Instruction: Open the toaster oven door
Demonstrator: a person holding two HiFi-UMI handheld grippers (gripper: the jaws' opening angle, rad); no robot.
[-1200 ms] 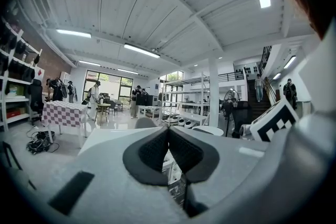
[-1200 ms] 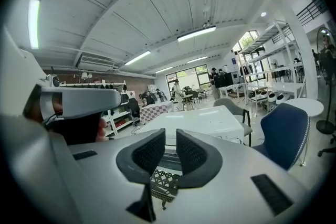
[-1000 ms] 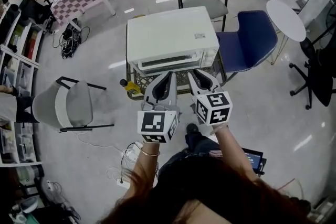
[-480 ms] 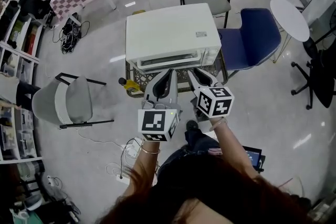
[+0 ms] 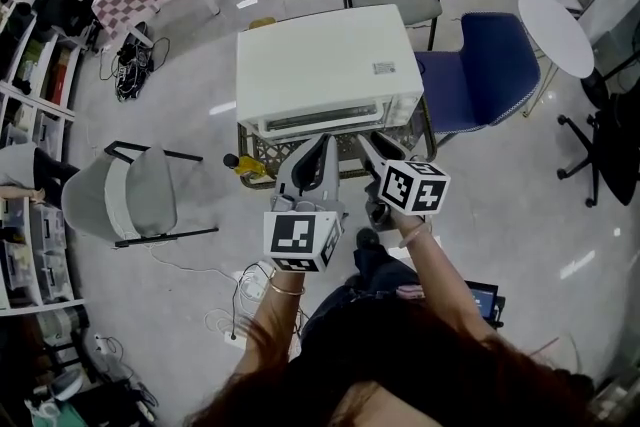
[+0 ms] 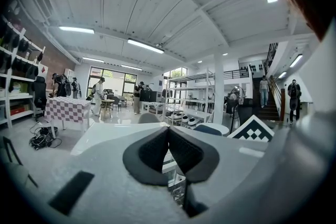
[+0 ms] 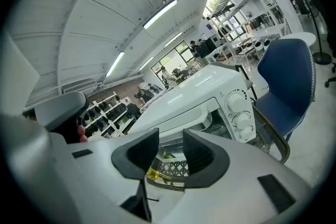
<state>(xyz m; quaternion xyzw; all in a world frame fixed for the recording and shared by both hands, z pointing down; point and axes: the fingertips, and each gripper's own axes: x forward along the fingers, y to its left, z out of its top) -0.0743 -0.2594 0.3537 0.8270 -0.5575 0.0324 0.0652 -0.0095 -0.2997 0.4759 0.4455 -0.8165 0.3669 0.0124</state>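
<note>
Quick update from the approach stage, nothing grabbed yet. The toaster oven sits right in front of me on top of a lattice crate, with a blue chair just off to its right. The door faces me and looks fully shut, so as far as I can judge the actual task hasn't started.

My right claw is the one doing the work here. It's pointed at the front of the oven, about level with the lower edge of the door, and the jaws are spreading apart right now, sitting around half open. Nothing is between the pads. Through the gap I just see the door front and the crate below it, with the knobs further right. It isn't touching the oven.

My left claw hangs beside it, also aimed at the oven, with its pads closed tip to tip and nothing in them. Looks like it's just along for the ride.

Next move, I reckon: get the right jaws wide enough, bring them up to the handle along the top edge of the door (I think that's the pale bar I can see there, it's a bit hard to make out), close on it, then pull out and down so the door swings on its bottom hinge. The oven is only resting on that crate, so a hard yank might drag the whole thing forward. A slow pull seems smart.
</note>
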